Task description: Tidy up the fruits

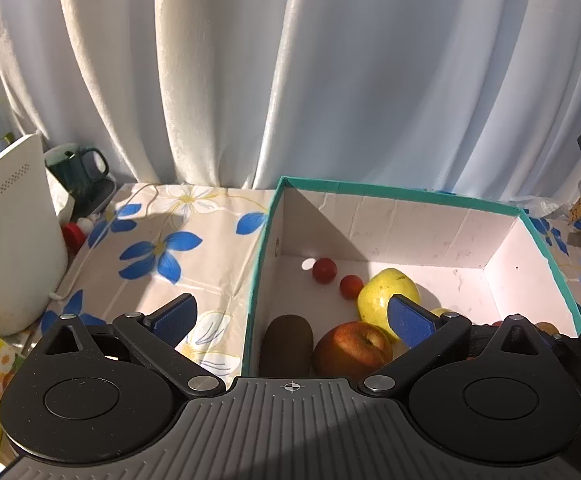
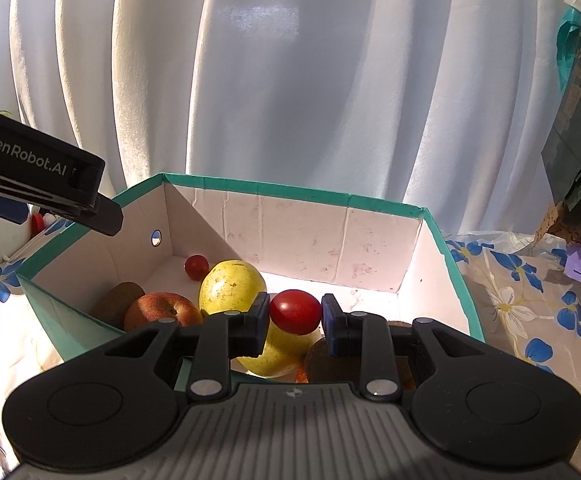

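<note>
The right gripper (image 2: 295,322) is pinching a small glossy red cherry tomato (image 2: 295,311) between its two dark pads, holding it above the inside of the teal-rimmed white cardboard box (image 2: 290,191). The tomato is hanging over a large yellow-green apple (image 2: 230,286) and another yellowish fruit just below it, whose kind is hard to make out behind the fingers.

The left gripper (image 1: 290,316) is hovering spread wide and holding nothing, one blue-padded finger (image 1: 176,314) lying outside the box's left wall over the floral blue-and-white tablecloth (image 1: 162,252), the other reaching over the box interior in front of the yellow-green apple (image 1: 386,290).

On the box floor a reddish-orange apple (image 1: 352,348) is sitting beside a brown fuzzy kiwi (image 1: 286,344), both close to the near-left wall. Two more small red cherry tomatoes (image 1: 324,270) are lying near the far-left corner, close together.

A white ribbed curtain (image 1: 290,72) is hanging behind the table, and a dark green ceramic mug (image 1: 76,166) is standing at the far left beside a white perforated appliance (image 1: 14,232).
</note>
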